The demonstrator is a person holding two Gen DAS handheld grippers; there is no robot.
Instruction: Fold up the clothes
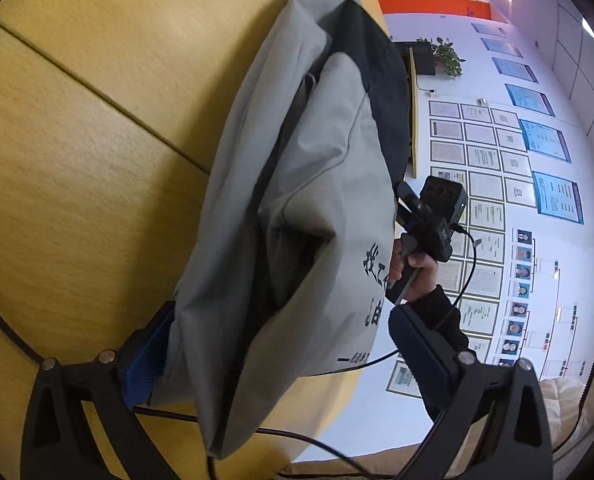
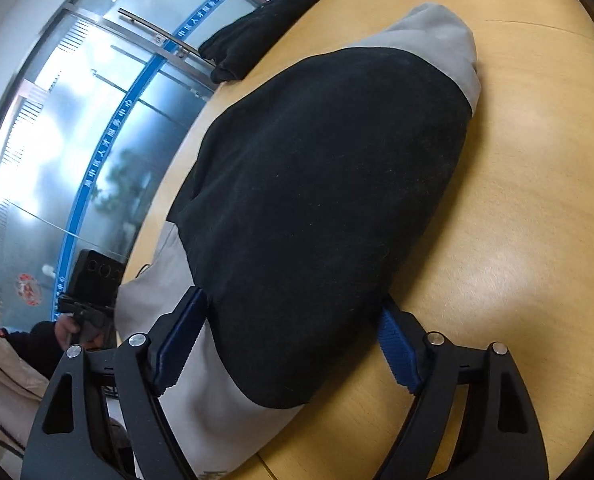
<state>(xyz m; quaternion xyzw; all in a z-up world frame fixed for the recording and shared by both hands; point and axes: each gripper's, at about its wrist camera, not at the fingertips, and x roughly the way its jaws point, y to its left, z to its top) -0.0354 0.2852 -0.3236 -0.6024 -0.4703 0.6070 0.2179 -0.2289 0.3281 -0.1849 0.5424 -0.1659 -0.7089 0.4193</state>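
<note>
A grey and black garment (image 1: 297,184) with dark printed characters lies bunched on the wooden table (image 1: 77,140). My left gripper (image 1: 281,356) stands open with its blue-padded fingers (image 1: 145,364) on either side of the garment's near grey edge. In the right wrist view the garment's black part (image 2: 325,200) fills the middle, with grey cloth (image 2: 441,36) at the far end. My right gripper (image 2: 293,344) is open, its fingers (image 2: 181,340) straddling the near black edge. Each gripper shows in the other's view, the right (image 1: 425,232) and the left (image 2: 93,296).
A second black garment (image 2: 261,28) lies at the table's far edge by the glass doors (image 2: 77,140). A wall of framed notices (image 1: 493,184) and a potted plant (image 1: 449,56) stand beyond the table. Black cables (image 1: 297,440) trail near the left gripper.
</note>
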